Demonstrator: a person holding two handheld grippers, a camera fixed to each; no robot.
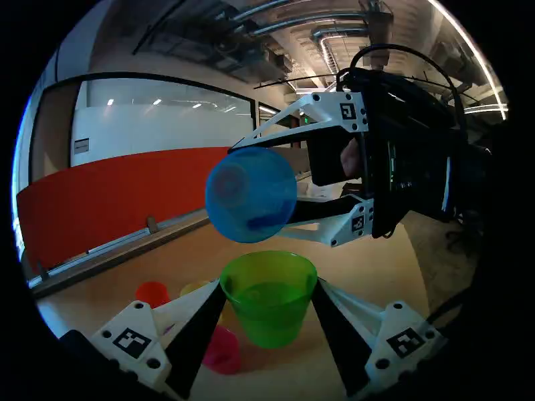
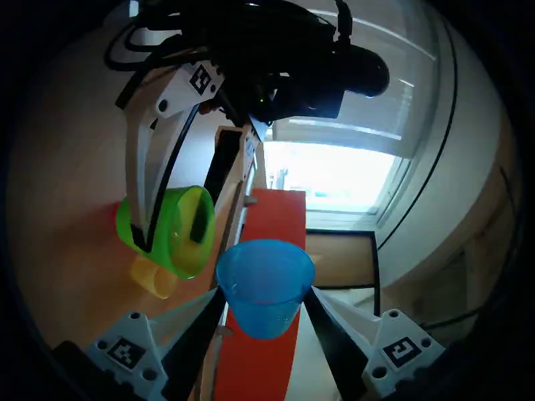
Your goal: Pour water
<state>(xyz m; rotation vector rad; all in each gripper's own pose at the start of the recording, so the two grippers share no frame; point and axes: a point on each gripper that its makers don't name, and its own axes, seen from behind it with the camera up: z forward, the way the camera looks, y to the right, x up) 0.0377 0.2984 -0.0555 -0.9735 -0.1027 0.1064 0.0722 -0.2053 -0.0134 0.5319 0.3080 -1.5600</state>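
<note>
My left gripper (image 1: 269, 301) is shut on an upright green cup (image 1: 269, 304) that holds liquid, above a wooden table (image 1: 374, 267). Just over it, a blue cup (image 1: 251, 194) lies tipped on its side, its mouth turned toward the green cup, with the right gripper (image 1: 267, 190) shut on it from the right. In the right gripper view the blue cup (image 2: 265, 286) sits between my right gripper's (image 2: 265, 297) fingers, and the green cup (image 2: 172, 230) shows to its left in the left gripper (image 2: 170, 227).
Below the green cup stand a pink cup (image 1: 222, 349), an orange cup (image 1: 152, 293) and a yellow cup (image 1: 193, 288) on the table. A red partition (image 1: 114, 194) runs along the table's far edge. The yellow cup (image 2: 154, 278) also shows under the green one.
</note>
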